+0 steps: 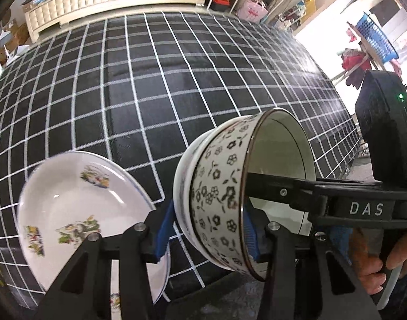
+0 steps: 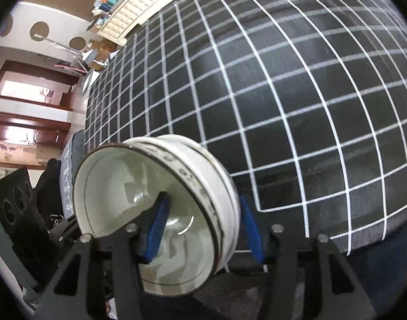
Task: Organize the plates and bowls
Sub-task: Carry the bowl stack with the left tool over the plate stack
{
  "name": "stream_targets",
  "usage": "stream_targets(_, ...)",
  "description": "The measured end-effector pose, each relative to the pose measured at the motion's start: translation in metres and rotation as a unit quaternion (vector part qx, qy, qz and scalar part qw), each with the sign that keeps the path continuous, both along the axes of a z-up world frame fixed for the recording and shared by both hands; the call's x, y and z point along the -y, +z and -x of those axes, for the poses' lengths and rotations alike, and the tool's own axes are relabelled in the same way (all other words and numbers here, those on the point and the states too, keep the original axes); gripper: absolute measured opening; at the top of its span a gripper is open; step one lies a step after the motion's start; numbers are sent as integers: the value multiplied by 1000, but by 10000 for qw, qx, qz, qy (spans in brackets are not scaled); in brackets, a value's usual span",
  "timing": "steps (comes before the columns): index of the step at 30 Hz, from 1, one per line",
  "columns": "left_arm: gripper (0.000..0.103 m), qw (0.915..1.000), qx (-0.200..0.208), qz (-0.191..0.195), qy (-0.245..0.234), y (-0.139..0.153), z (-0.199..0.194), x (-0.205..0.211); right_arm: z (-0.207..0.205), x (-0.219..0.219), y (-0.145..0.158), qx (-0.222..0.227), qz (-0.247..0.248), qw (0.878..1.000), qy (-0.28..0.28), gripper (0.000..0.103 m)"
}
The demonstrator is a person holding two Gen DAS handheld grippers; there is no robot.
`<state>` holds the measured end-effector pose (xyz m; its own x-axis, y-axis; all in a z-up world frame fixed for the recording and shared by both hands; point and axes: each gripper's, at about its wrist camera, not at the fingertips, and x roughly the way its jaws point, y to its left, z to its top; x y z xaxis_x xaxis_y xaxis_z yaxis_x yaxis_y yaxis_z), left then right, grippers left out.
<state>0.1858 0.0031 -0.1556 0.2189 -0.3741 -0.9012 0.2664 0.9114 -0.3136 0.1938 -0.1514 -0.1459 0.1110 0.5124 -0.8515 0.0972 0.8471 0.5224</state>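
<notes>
While the left wrist camera looked out over the black grid-patterned tablecloth (image 1: 176, 85), I noted my left gripper (image 1: 207, 230) with its blue pads either side of the bowl stack (image 1: 216, 186): a flowered bowl nested in a plainer white one, tipped on its side and held clear of the cloth. One pad sat against the outer wall, the other at the rim; whether they were actually pressing I could not tell. From the right, the black arm of my right gripper (image 1: 283, 192) reached into the bowl's mouth. A white plate (image 1: 78, 213) with painted bird-and-leaf motifs lay just left of the bowls, tilted, partly hidden behind my left gripper; I could not tell if it rested flat on the cloth.

From the right wrist camera, my right gripper (image 2: 206, 229) was clamped on the wall of the bowl stack, one pad inside the cavity, the other outside against the white outer bowl. The stack hung on its side above the table's near edge.

Risks as I judged them: only the walls were pinched, so the nested bowls could slide apart with the stack this tilted. Glazed ceramic on small pads might also rotate or slip. Swinging left could knock the plate.
</notes>
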Motion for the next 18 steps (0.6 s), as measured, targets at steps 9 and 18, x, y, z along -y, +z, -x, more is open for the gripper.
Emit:
stream_targets(9, 44, 9985, 242, -74, 494, 35, 5, -62, -16, -62, 26, 221, 22, 9984, 525, 57)
stream_targets(18, 44, 9947, 139, -268, 984, 30, 11, -122, -28, -123, 11, 69, -94, 9954, 949, 57)
